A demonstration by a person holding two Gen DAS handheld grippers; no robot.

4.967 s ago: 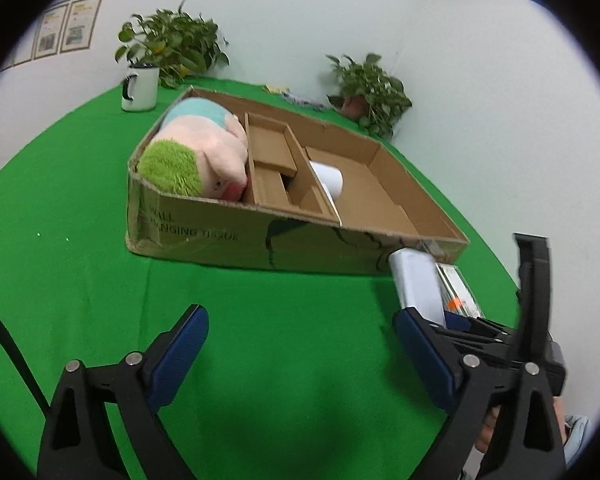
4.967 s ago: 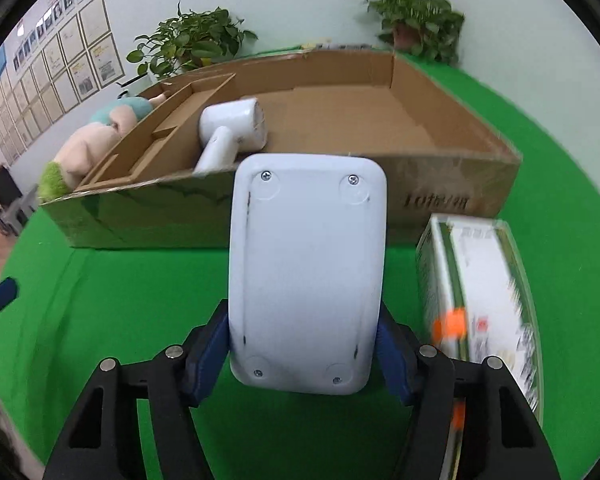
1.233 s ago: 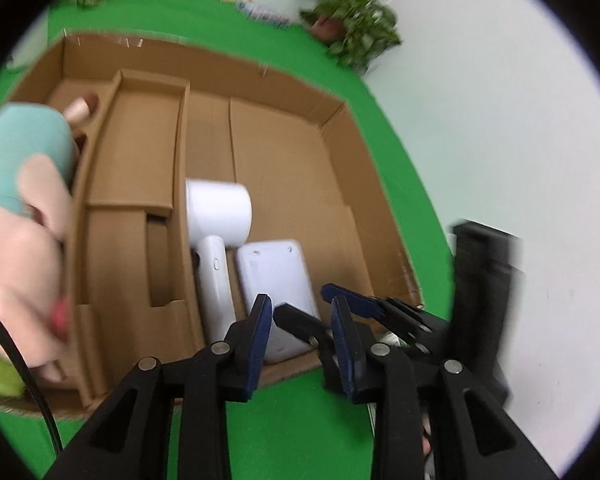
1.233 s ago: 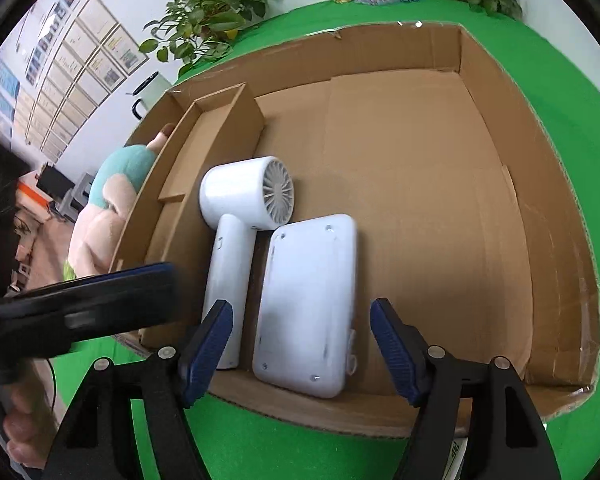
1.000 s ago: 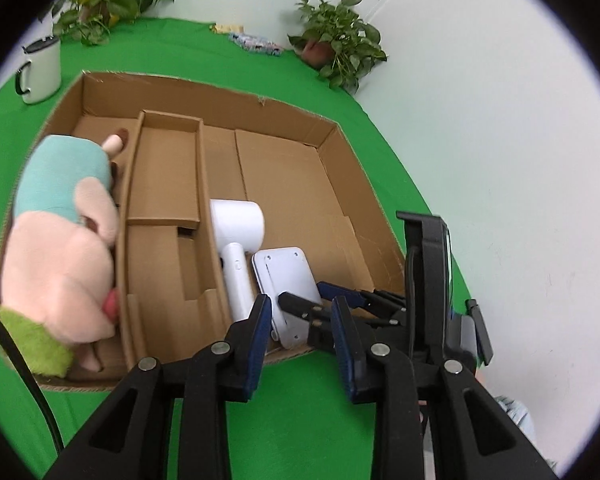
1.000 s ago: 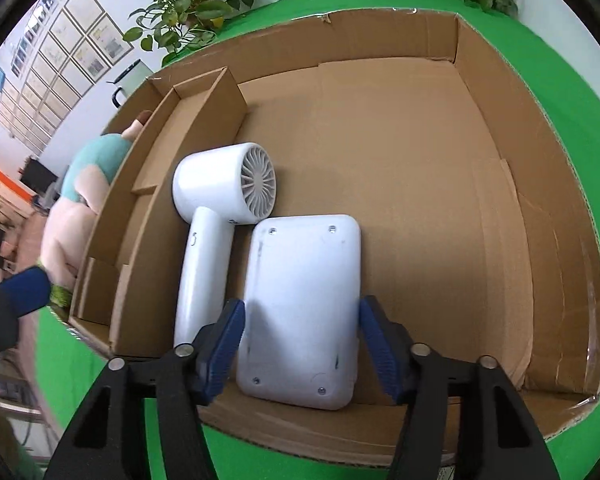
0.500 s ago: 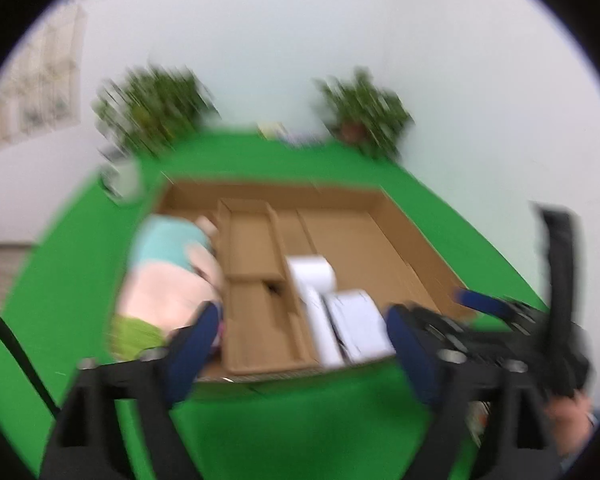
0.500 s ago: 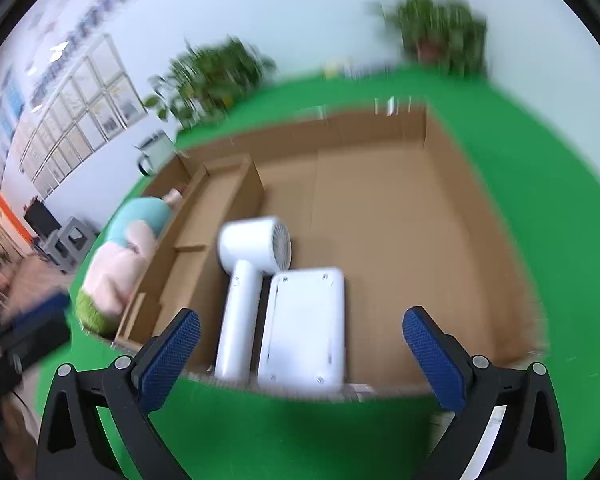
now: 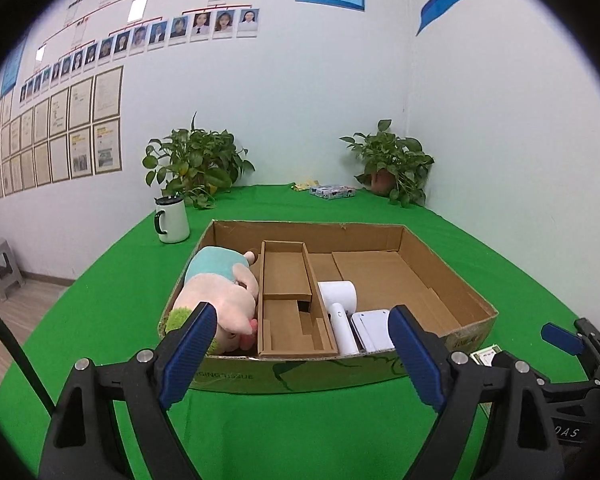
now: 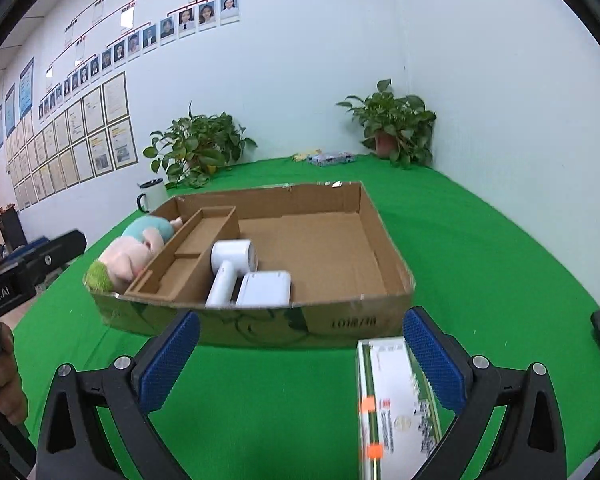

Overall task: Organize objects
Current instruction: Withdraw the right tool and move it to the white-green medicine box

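Both tools were off the box and hanging over bare green desk (image 9: pixel 300 432). Left tool (image 9: pixel 300 344) gaped wide, nothing btwn its blue pads, near wall of the cardboard box (image 9: pixel 284 376) just ahead. Right tool (image 10: pixel 300 356) also released, spread wide & empty, w/ open green under it up to the box front.

Inside the box: plush toy (image 9: pixel 220 296) filled the left compartment, cardboard divider (image 9: pixel 288 304) beside it stood empty, then white hair dryer (image 9: pixel 340 304) and flat white device (image 9: pixel 374 328) side by side, touching, at the near edge. Right of them lots of bare box floor.

Right wrist view alone showed the green-and-white carton (image 10: pixel 396 408) lying on the desk outside the box, under the right finger; left view caught only its corner. Left view showed the mug (image 9: pixel 173 220) and 2 potted plants (image 9: pixel 196 160) well apart behind.
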